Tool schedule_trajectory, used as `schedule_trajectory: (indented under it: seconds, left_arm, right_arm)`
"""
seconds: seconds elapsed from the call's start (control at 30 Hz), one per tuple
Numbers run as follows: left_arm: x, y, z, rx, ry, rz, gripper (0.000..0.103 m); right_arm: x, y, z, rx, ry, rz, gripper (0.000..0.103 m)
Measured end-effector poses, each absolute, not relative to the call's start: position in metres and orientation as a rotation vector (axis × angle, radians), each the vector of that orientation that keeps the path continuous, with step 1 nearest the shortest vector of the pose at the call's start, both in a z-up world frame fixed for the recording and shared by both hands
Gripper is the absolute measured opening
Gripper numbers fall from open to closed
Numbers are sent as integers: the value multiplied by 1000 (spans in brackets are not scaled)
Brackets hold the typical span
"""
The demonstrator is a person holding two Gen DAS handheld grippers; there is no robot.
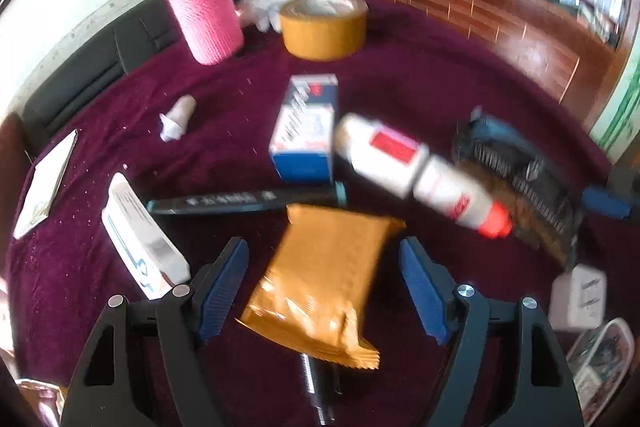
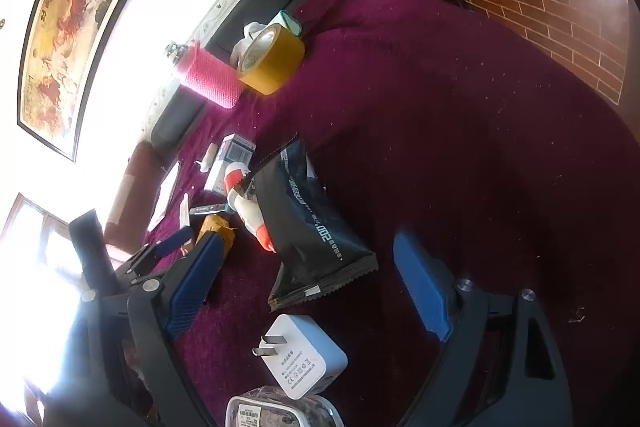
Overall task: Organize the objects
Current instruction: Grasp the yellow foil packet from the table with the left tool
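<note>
My left gripper (image 1: 324,259) is open over a purple cloth (image 1: 420,75), its blue pads either side of an orange snack packet (image 1: 324,283) without touching it. Beyond it lie a dark pen box (image 1: 244,201), a blue and white box (image 1: 306,131) and a white bottle with a red cap (image 1: 420,173). My right gripper (image 2: 308,267) is open, with a black pouch (image 2: 312,227) lying between its fingers and a white charger plug (image 2: 300,355) just below it. The pouch (image 1: 516,171) and plug (image 1: 576,297) also show at the right of the left wrist view.
A pink knitted cup (image 1: 204,11) and a roll of brown tape (image 1: 324,27) stand at the far edge, also in the right wrist view (image 2: 212,77). A white carton (image 1: 140,239), a crumpled tissue (image 1: 176,119), a booklet (image 1: 44,187) and a clear plastic pack (image 2: 280,409) lie around.
</note>
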State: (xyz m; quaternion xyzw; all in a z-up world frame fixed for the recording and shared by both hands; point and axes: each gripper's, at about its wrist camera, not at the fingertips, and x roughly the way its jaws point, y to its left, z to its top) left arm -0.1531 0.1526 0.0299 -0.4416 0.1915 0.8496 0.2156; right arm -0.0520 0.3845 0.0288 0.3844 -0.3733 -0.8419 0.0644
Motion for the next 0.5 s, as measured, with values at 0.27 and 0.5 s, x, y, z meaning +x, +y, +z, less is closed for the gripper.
schedule_trajectory:
  seconds: [0.27,0.5]
  left_arm:
    - [-130,138,53,-1160,439,2451,38]
    - [-66,94,103,-1068,387,2580,38]
  right_arm:
    - [-54,379,28,1203,-1064,-2577,87]
    - [-56,377,25,1231,-1007,-2593,87]
